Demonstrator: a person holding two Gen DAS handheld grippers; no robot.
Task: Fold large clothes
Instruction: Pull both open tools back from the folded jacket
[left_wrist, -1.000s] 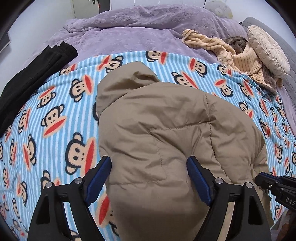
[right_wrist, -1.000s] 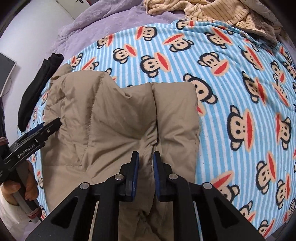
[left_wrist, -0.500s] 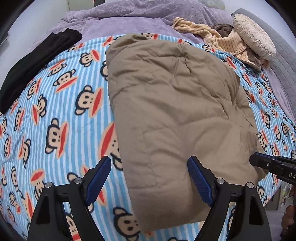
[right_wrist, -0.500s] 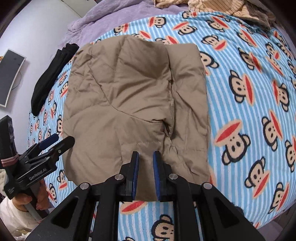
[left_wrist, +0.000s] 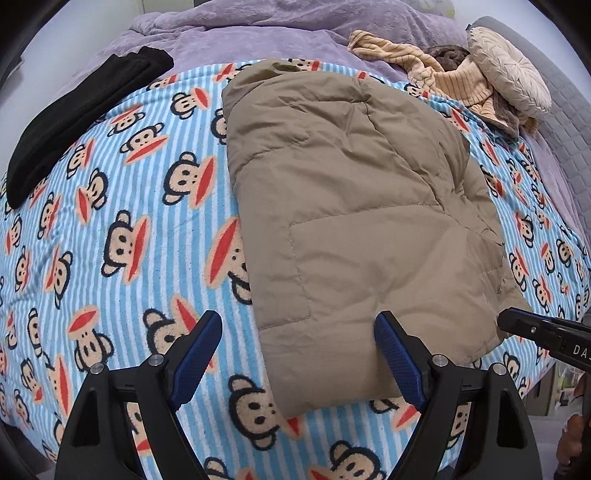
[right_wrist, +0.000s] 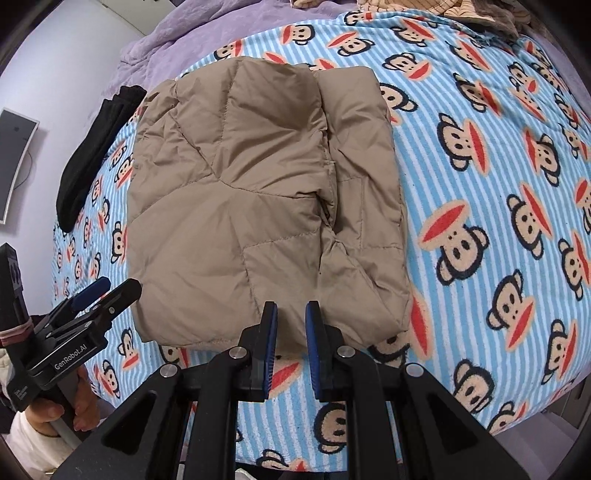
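The folded tan jacket (left_wrist: 354, 221) lies on the monkey-print blanket (left_wrist: 110, 229) near its front edge, just ahead of both grippers. The left gripper (left_wrist: 297, 354) hovers spread wide (holding nothing); the right gripper (right_wrist: 288, 332) hovers nearly closed, its narrow gap empty.

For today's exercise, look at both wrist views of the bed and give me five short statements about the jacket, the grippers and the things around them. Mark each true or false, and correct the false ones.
1. The tan jacket lies folded on the monkey-print blanket. True.
2. The left gripper is shut on the jacket. False: its jaws stand wide apart and hold nothing.
3. A black garment lies on the bed apart from the jacket. True.
4. The right gripper grips the jacket's hem. False: a narrow gap shows between its jaws and nothing is in it.
5. The round cushion rests on the jacket. False: it sits by the striped beige clothes.
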